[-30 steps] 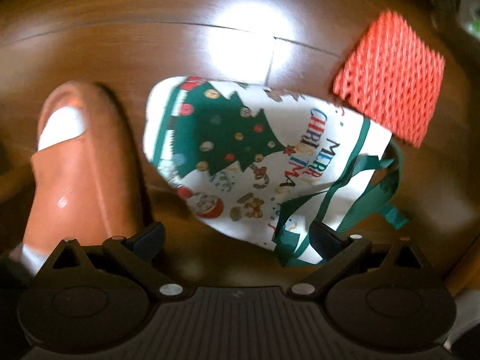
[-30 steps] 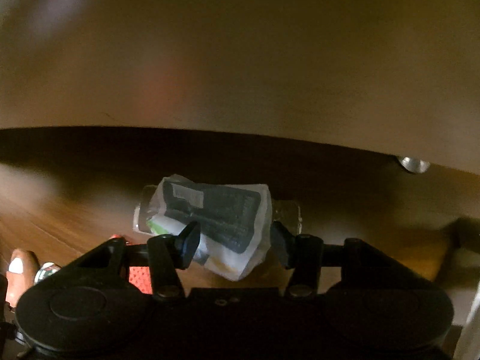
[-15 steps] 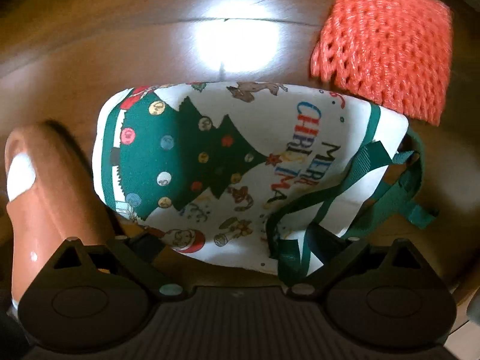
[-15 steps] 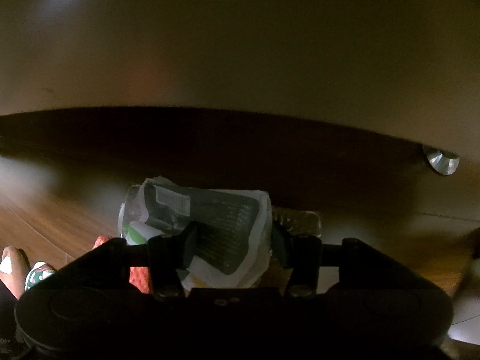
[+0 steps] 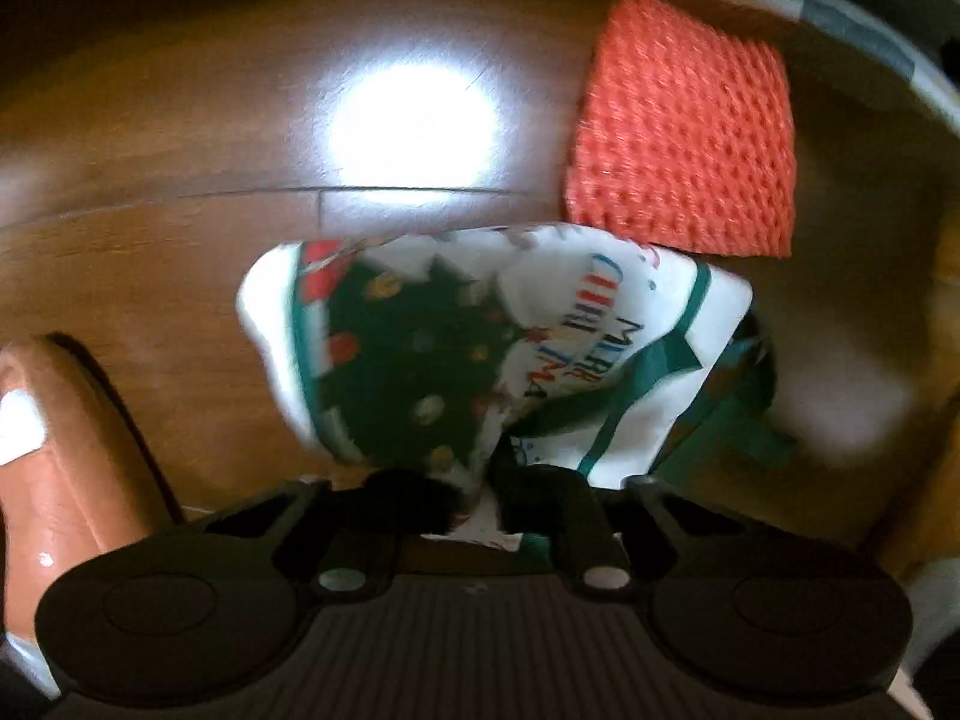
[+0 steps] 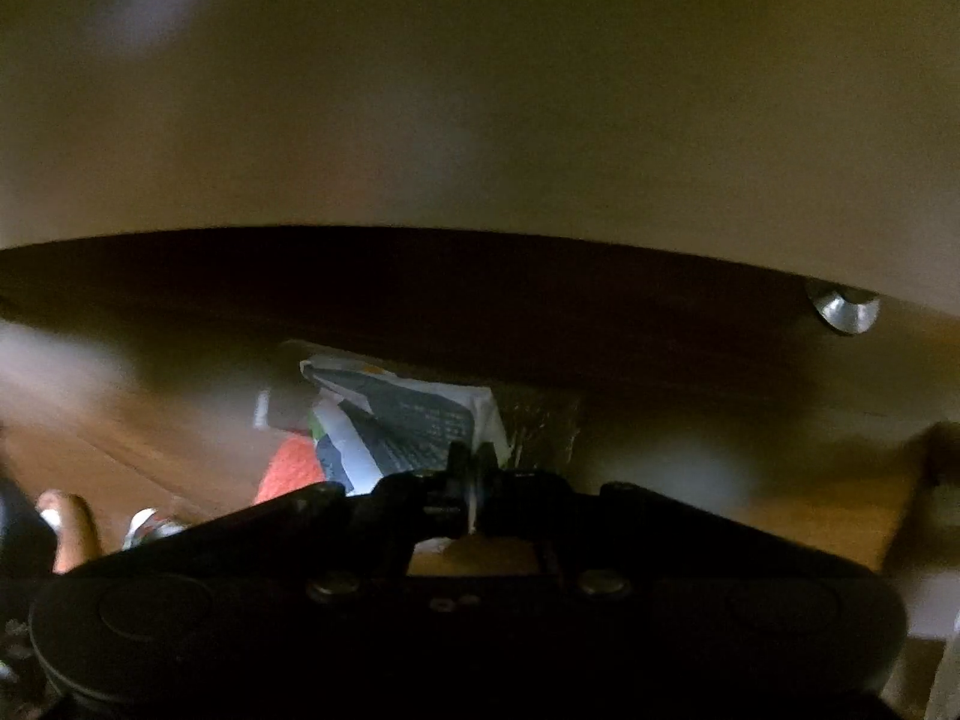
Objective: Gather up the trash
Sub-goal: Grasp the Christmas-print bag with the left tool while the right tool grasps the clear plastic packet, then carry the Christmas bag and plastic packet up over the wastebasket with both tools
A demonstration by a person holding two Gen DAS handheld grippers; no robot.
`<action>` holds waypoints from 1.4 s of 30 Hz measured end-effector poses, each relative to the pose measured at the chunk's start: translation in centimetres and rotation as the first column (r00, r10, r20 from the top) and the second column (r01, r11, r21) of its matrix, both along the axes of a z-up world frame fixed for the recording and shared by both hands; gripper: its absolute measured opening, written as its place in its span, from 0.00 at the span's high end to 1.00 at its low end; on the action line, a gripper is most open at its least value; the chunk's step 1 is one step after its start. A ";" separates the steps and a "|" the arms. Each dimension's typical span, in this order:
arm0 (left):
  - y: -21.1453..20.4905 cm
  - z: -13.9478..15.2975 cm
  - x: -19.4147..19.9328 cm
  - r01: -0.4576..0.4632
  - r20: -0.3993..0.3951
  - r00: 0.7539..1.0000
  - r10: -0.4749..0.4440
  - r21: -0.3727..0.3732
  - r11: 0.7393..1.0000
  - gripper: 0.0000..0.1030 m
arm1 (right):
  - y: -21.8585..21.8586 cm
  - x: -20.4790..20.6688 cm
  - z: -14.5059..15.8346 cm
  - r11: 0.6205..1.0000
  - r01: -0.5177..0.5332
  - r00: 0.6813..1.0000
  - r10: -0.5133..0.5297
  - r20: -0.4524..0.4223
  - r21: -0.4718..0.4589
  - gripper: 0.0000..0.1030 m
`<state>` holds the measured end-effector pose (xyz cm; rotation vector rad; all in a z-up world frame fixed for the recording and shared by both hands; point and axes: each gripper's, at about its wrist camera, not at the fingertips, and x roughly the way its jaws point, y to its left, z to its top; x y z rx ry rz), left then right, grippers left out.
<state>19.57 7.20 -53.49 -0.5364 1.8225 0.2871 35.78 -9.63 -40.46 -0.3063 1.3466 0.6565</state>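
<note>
In the left wrist view my left gripper (image 5: 477, 480) is shut on the near edge of a white Christmas bag (image 5: 480, 354) with a green tree, "Merry Christmas" lettering and green ribbon handles, lying on the wooden floor (image 5: 150, 264). An orange foam net sleeve (image 5: 681, 150) lies just beyond the bag at the upper right. In the right wrist view my right gripper (image 6: 471, 468) is shut on a white and dark grey plastic wrapper (image 6: 408, 420), low over the floor in front of a dark cabinet base. The orange net (image 6: 294, 468) shows beside it on the left.
An orange-brown slipper (image 5: 66, 456) with a white patch is at the left of the bag; it also shows in the right wrist view (image 6: 72, 522). The wrapper's edge appears at the top right of the left wrist view (image 5: 852, 18). A metal cabinet foot (image 6: 843, 309) is at the right.
Both grippers have closed: the left one on the Christmas bag's near edge, bunching it, and the right one on the plastic wrapper. The right gripper sank closer to the floor.
</note>
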 end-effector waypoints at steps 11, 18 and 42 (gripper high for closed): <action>1.7 4.1 -0.7 -0.071 0.026 0.997 0.071 0.024 0.997 0.90 | -0.9 -2.0 9.2 0.999 0.047 0.999 -0.047 -0.028 -0.009 0.98; 2.4 7.0 -0.1 -0.043 0.056 0.998 0.042 0.009 0.999 0.92 | -2.8 -5.1 15.8 0.989 0.151 0.987 -0.151 -0.054 -0.004 0.98; -3.3 34.4 -0.2 0.028 0.467 0.883 -0.048 0.050 0.998 0.94 | -16.7 -13.1 36.0 0.888 0.351 0.887 -0.417 0.197 0.296 0.98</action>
